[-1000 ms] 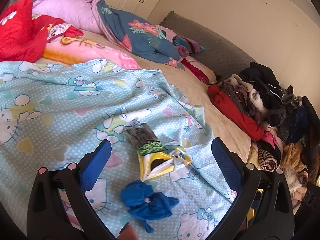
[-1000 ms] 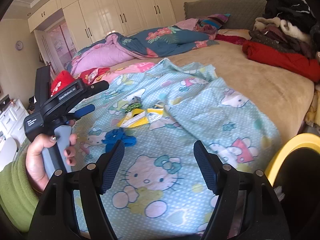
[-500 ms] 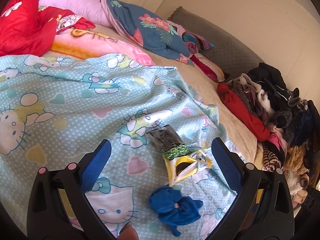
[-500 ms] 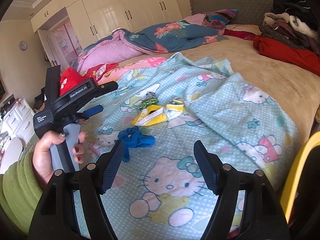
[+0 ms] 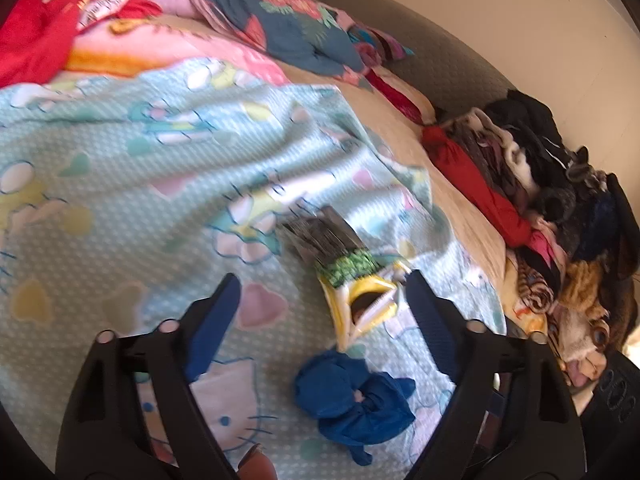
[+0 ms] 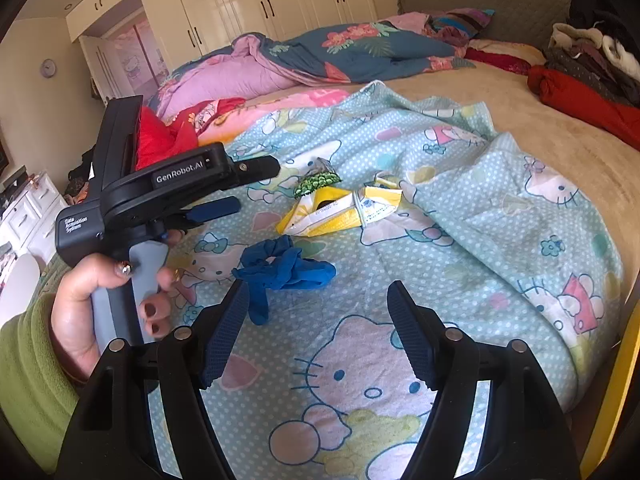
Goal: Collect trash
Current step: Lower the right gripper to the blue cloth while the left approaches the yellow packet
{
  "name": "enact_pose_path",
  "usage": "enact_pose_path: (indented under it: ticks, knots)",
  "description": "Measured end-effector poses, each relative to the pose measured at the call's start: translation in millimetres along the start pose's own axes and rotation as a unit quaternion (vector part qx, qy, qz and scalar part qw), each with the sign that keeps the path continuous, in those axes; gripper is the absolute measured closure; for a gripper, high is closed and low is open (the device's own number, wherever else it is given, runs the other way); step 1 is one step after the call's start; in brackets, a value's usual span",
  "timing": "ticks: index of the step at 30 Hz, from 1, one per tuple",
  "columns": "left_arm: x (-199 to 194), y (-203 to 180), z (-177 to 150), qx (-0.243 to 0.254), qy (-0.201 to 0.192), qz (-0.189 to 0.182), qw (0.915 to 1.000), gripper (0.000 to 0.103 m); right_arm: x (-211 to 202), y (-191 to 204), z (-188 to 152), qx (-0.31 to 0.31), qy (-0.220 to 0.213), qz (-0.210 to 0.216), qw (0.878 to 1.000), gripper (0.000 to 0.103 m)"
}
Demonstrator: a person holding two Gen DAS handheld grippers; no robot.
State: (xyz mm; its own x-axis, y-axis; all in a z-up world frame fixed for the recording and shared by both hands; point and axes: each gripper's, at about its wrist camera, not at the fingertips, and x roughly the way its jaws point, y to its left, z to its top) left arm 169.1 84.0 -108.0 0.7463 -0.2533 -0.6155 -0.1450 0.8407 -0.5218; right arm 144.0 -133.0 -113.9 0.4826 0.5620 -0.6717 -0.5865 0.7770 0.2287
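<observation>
Bedding covered the whole scene: a pale blue cartoon-cat blanket (image 6: 460,216) lay rumpled over a tan bed, with piled clothes (image 5: 560,208) along the far side. Over the last second the left gripper (image 5: 320,304) had dropped lower and closer to the litter, and its jaws had just been narrowing from their widest, with nothing yet between the pads. That read as the start of a pick, so the collecting seemed barely begun, since every scrap still lay on the blanket. In the left wrist view the yellow wrapper (image 5: 360,304) sat just inside the right-hand finger, ahead of the tips, with a silver-and-green packet (image 5: 328,244) touching its far end and a crumpled blue glove (image 5: 352,400) nearer the camera, low between the fingers. The right gripper (image 6: 316,312) hung with jaws apart and empty; the glove (image 6: 284,268) lay just beyond its left fingertip, the wrapper (image 6: 332,212) farther off.
</observation>
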Motion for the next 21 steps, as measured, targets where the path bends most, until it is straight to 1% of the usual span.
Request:
enact_pose_path:
  ticks: [2,4,10,14,19,21]
  knots:
    - [4,-1,-3,0.001,0.009,-0.009,0.9999,0.037,4,0,1,0.003,0.003,0.002,1.0,0.034]
    - [8,-1,-5,0.001,0.018,-0.017,0.9997,0.044,7,-1,1,0.005,0.006,0.002,1.0,0.034]
    - [20,-4,-7,0.009,0.043,-0.029,0.9986,0.055,20,-2,3,0.009,0.017,0.007,1.0,0.034]
    - [29,0,-9,-0.002,0.058,-0.032,0.9978,0.055,24,0,5,0.007,0.017,0.013,1.0,0.034]
    - [34,0,-7,0.007,0.063,-0.027,0.9977,0.055,32,-1,6,0.008,0.023,0.019,1.0,0.034]
    - [36,0,-7,0.007,0.066,-0.026,0.9975,0.057,36,-1,7,0.012,0.026,0.022,0.999,0.036]
